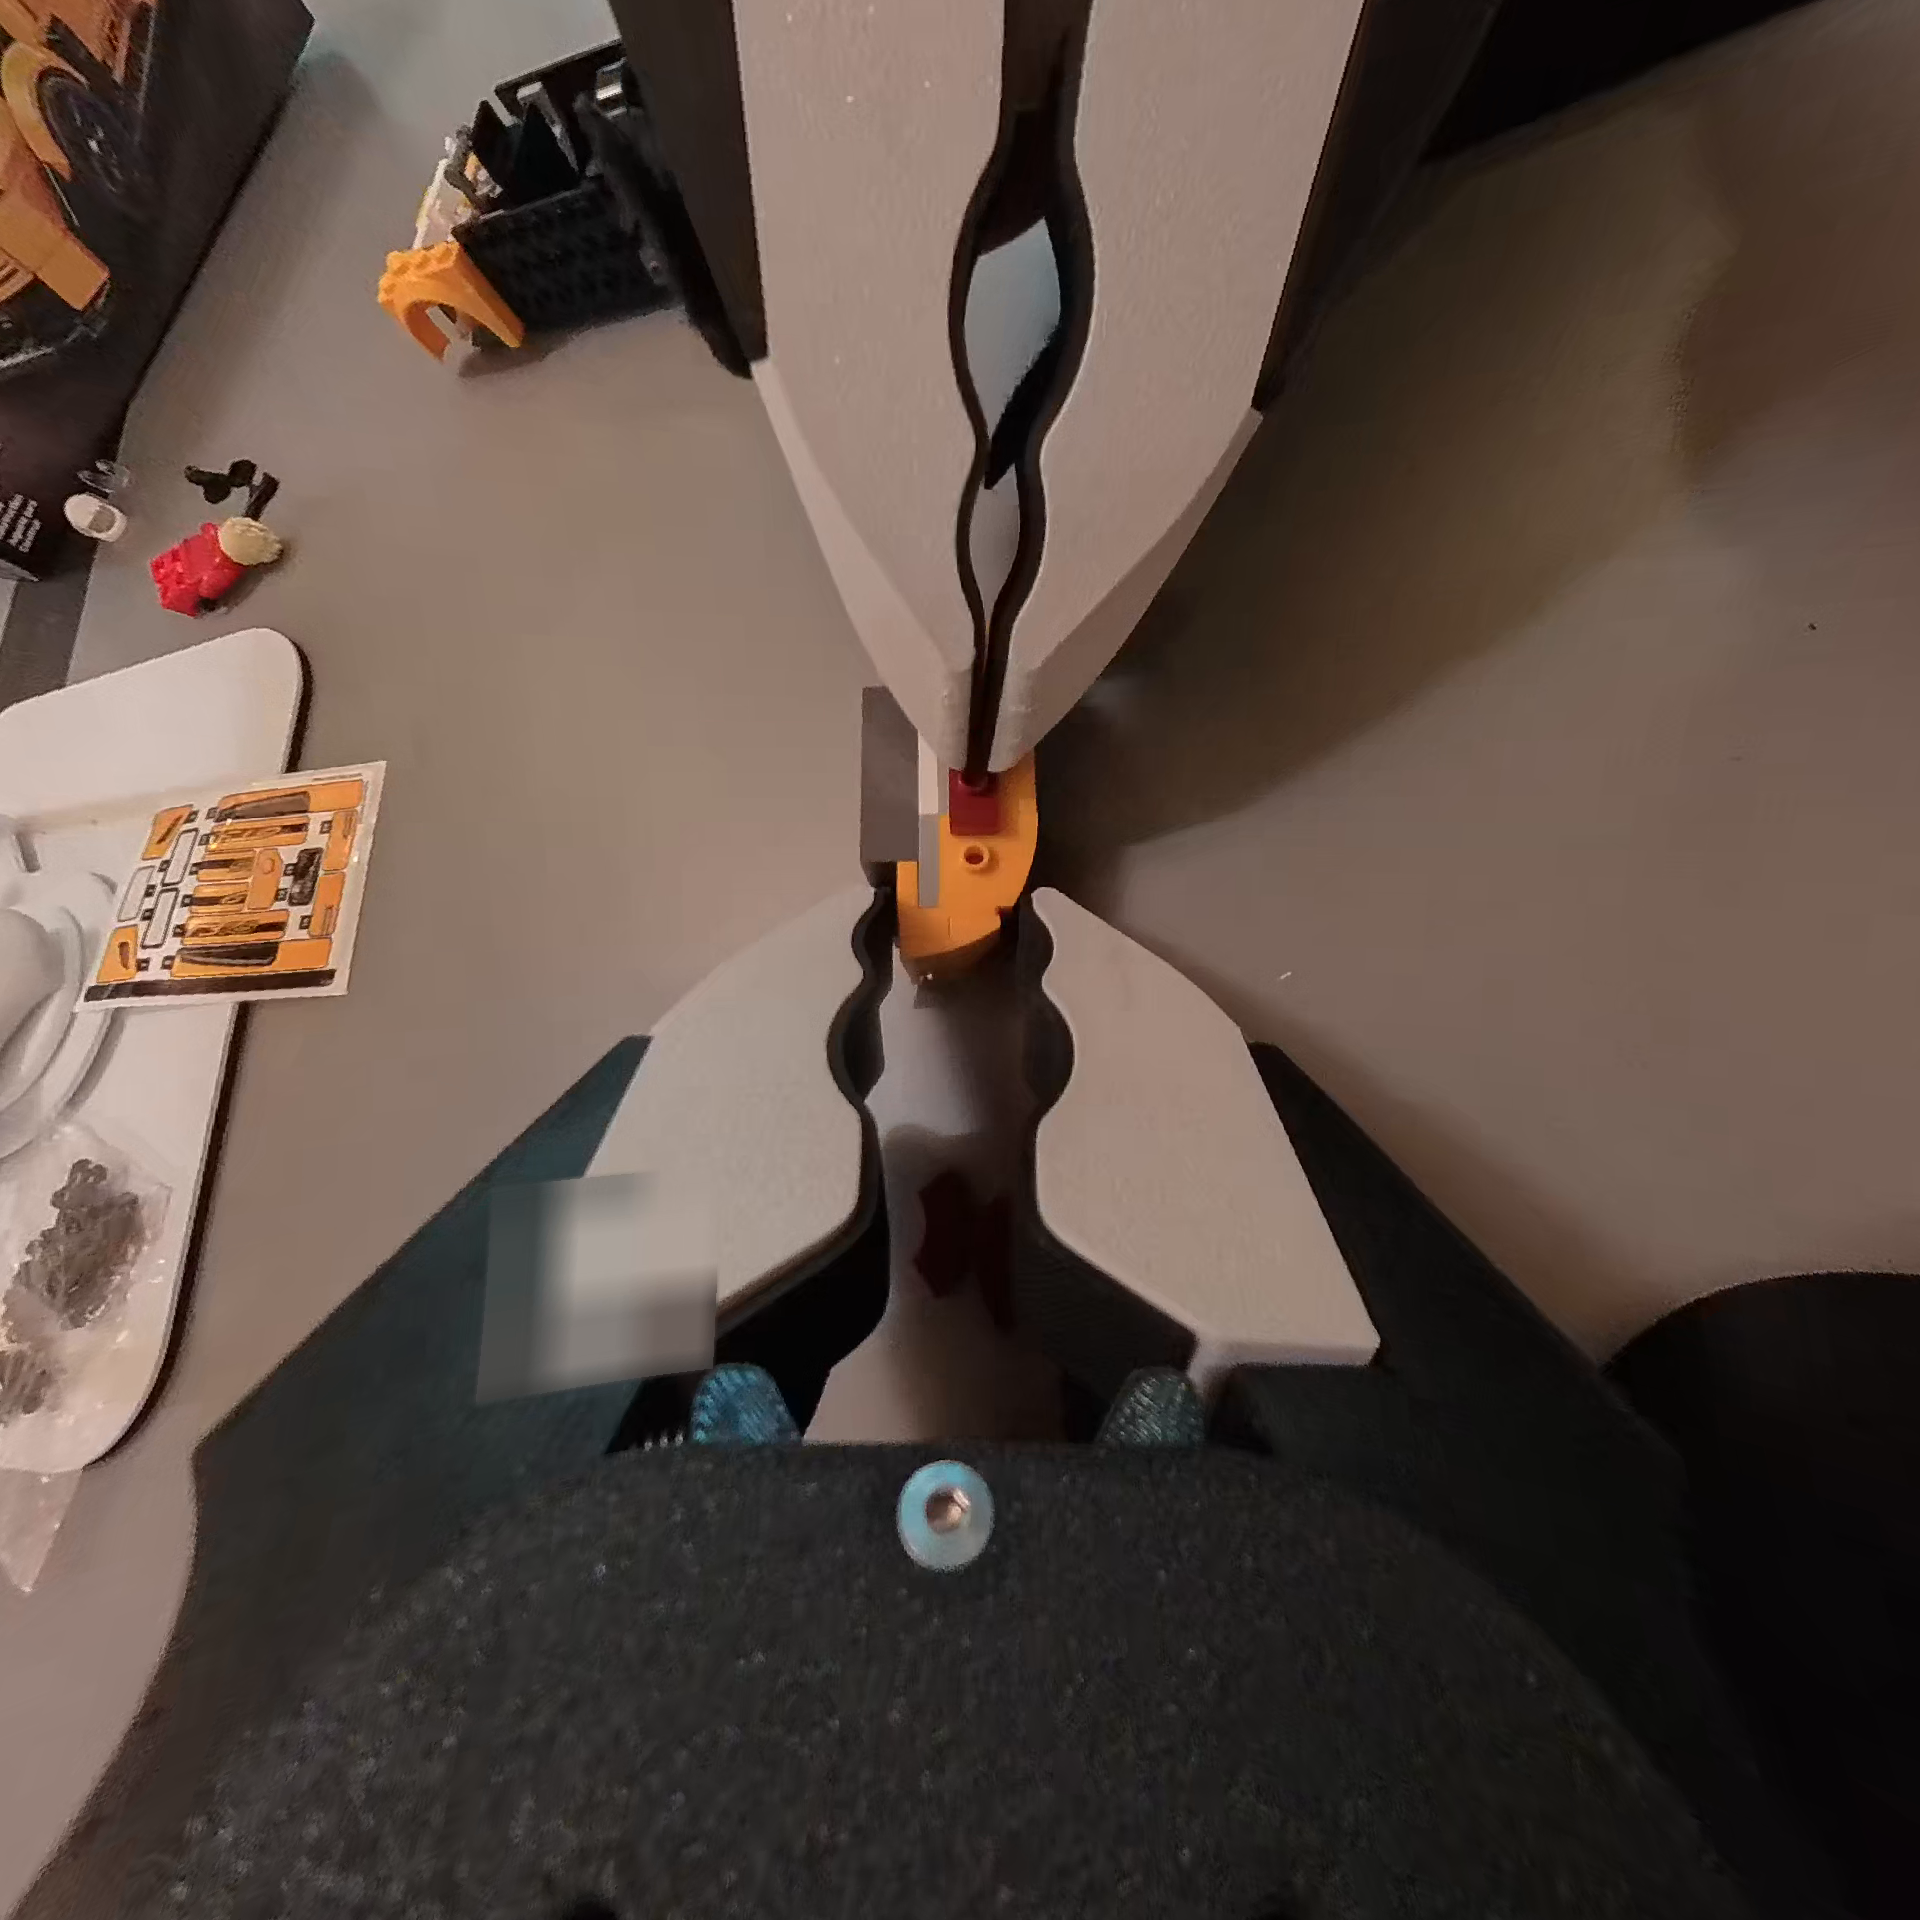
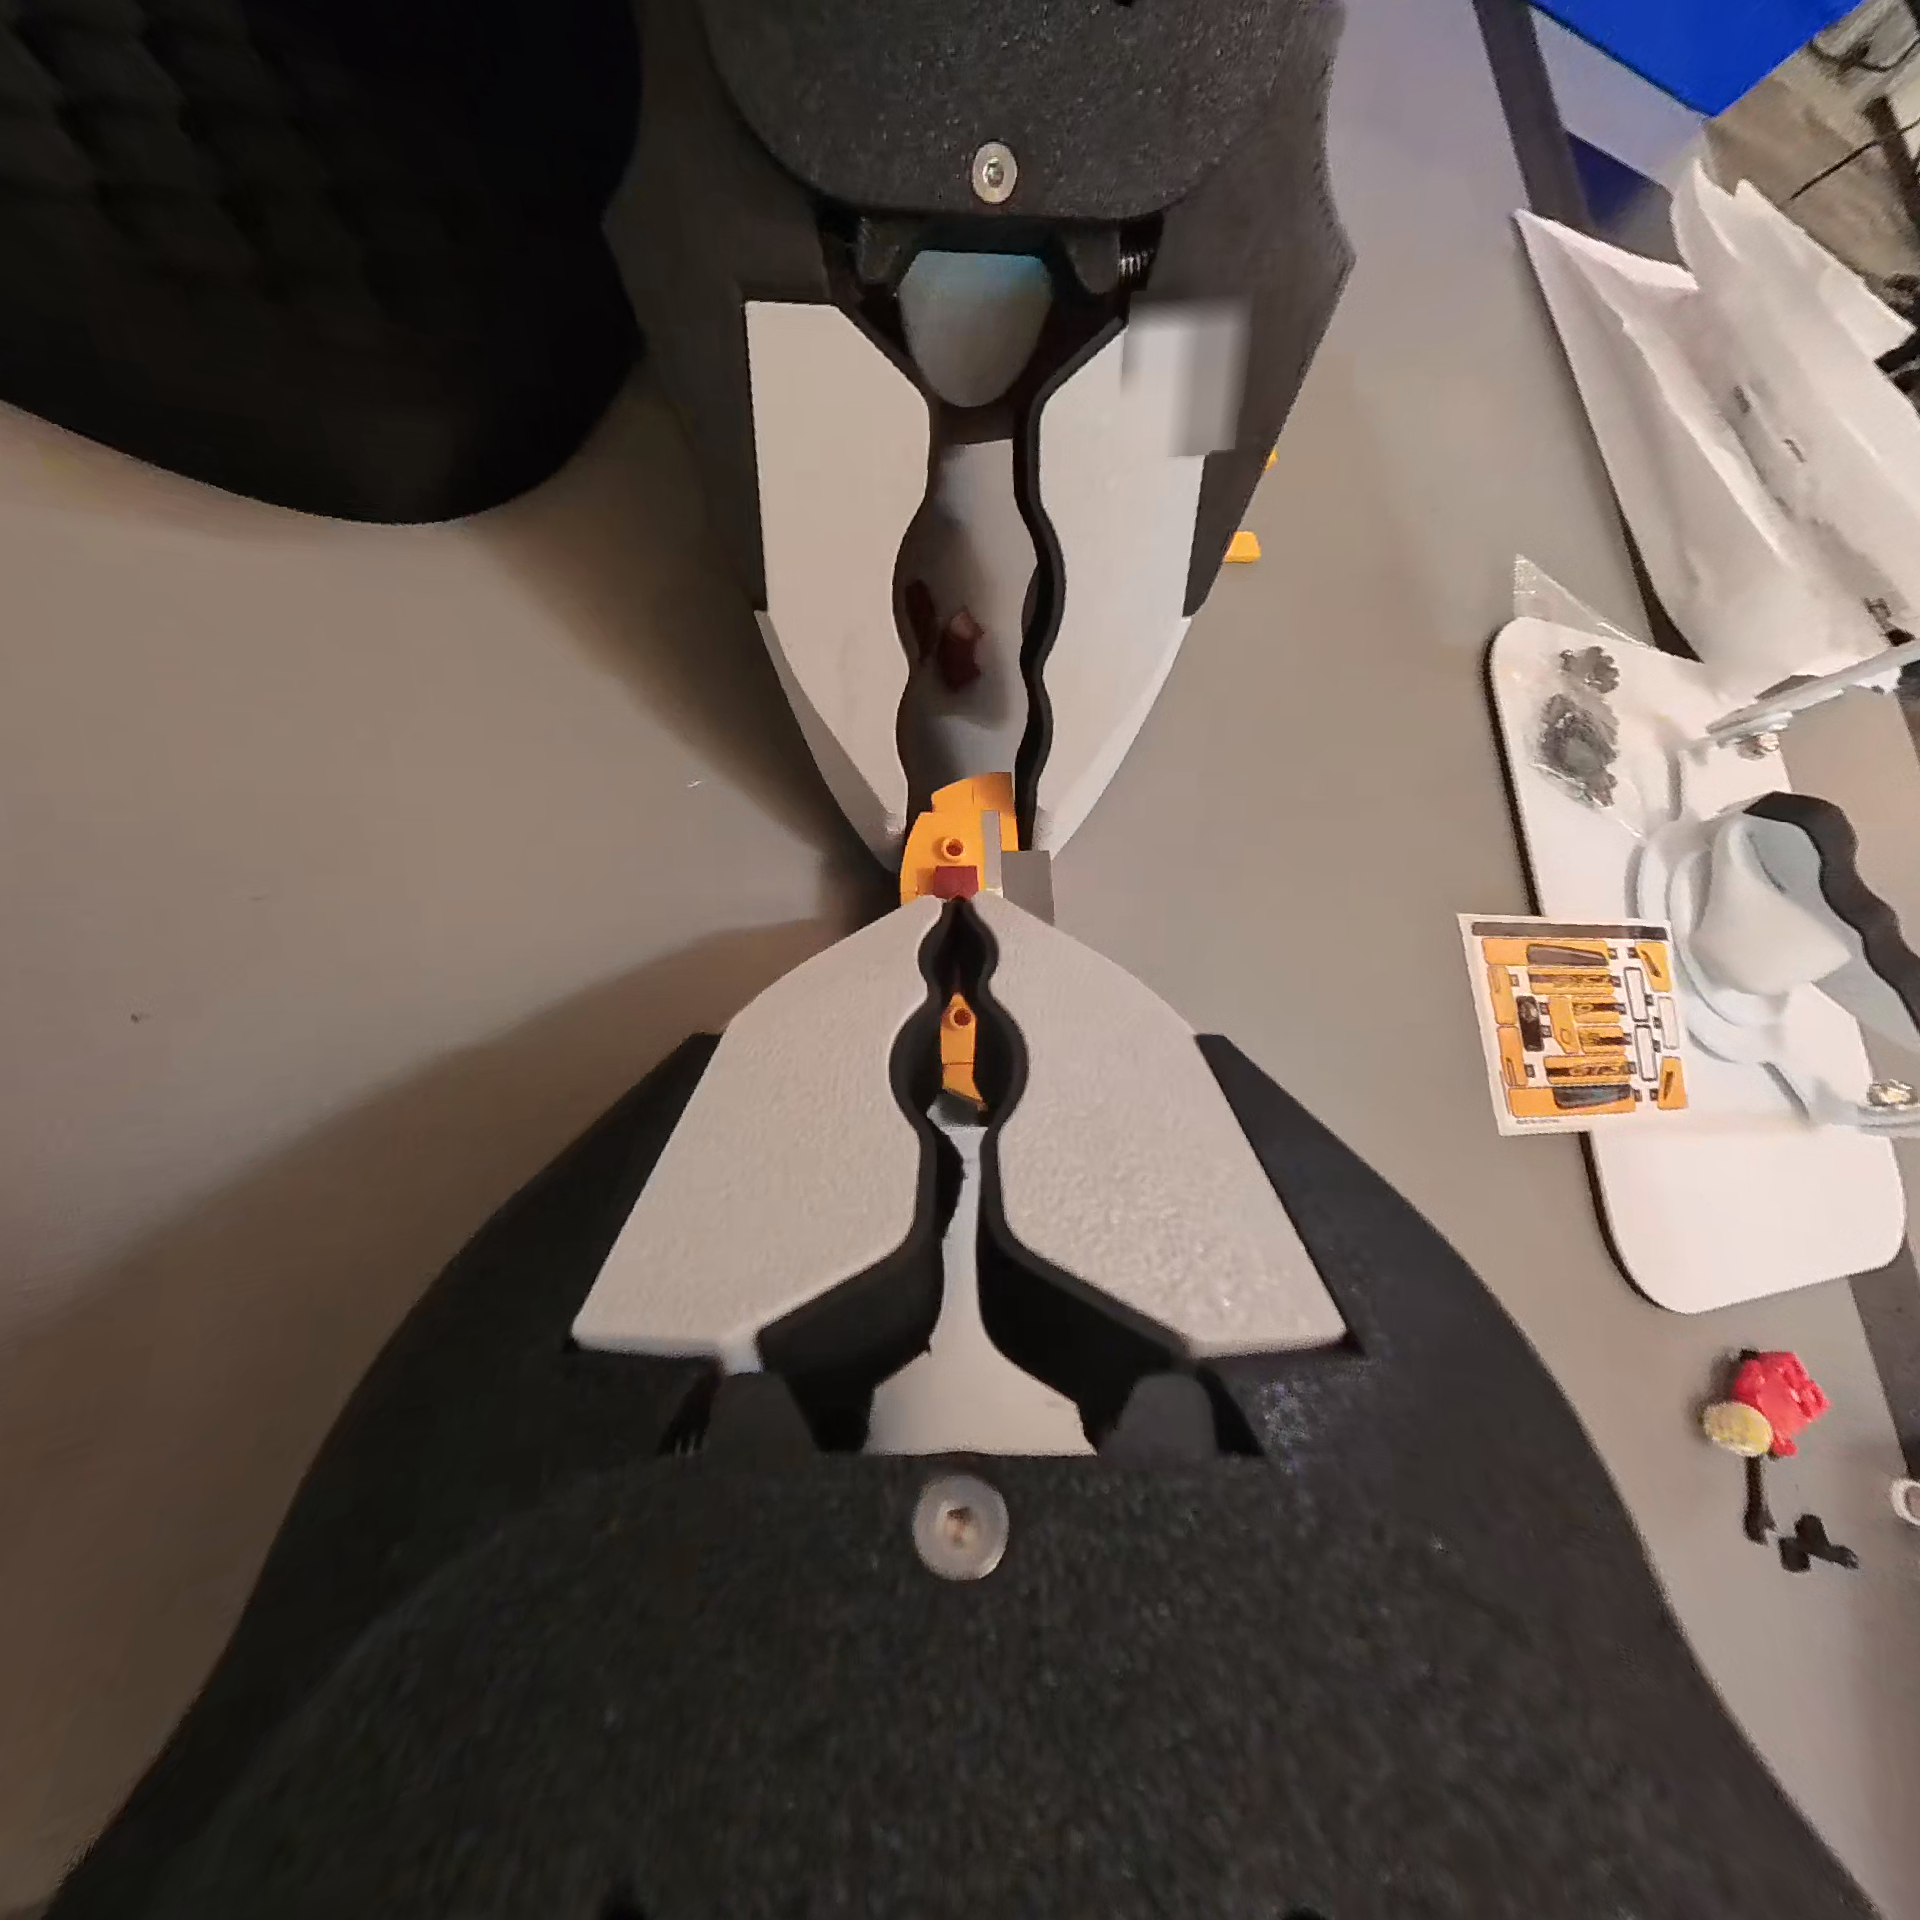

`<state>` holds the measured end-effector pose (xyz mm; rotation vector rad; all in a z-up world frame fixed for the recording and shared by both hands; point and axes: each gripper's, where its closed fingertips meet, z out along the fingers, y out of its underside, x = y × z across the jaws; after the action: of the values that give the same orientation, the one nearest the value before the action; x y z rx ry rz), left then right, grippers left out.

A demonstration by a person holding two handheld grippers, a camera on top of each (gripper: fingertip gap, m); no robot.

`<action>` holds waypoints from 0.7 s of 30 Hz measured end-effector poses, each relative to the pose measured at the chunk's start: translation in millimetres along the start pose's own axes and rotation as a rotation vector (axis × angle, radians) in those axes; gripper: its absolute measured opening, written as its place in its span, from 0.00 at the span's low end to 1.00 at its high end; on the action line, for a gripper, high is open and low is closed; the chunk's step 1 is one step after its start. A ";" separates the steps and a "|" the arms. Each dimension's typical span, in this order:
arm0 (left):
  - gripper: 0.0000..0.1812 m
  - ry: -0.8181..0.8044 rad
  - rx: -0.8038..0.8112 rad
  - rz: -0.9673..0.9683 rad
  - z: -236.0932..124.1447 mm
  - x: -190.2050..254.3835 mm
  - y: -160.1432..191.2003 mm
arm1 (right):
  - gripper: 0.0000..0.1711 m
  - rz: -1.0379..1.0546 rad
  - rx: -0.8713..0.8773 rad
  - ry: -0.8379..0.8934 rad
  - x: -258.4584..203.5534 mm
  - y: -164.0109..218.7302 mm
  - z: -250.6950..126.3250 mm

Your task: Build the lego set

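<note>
My left gripper [image 1: 961, 925] is shut on a small orange lego assembly [image 1: 971, 878] with a grey plate [image 1: 891, 795] on its side, and holds it over the grey table. A small dark red piece [image 1: 977, 810] sits on top of the orange assembly. My right gripper [image 2: 951, 912] is shut, and its fingertips touch the dark red piece [image 2: 954, 881] from above. In the left wrist view the right gripper [image 1: 982, 764] comes down from the top edge. In the right wrist view the left gripper [image 2: 961, 831] grips the orange assembly [image 2: 935, 847] from the far side.
A partly built black and orange car [image 1: 540, 249] and the set's box [image 1: 83, 187] lie at the far left. A red minifigure [image 1: 208, 566], a sticker sheet [image 1: 234, 883], a white board [image 1: 177, 1091] and a bag of small black parts [image 1: 73, 1247] are to the left. Left and right tips are no more than a few centimetres apart.
</note>
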<state>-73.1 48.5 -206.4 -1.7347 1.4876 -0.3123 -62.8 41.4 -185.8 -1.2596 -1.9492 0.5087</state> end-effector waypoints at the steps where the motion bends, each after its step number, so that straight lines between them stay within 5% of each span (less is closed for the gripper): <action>1: 0.12 -0.001 0.000 0.003 0.0 -0.1 0.1 | 0.00 0.013 -0.008 -0.015 -0.3 0.1 0.0; 21: 0.11 0.044 -0.003 -0.119 0.8 0.0 2.2 | 0.00 0.202 -0.164 -0.145 5.9 2.6 1.5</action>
<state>-74.2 48.9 -208.4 -1.8332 1.4190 -0.4124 -63.8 47.9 -186.3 -1.5738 -2.0273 0.5631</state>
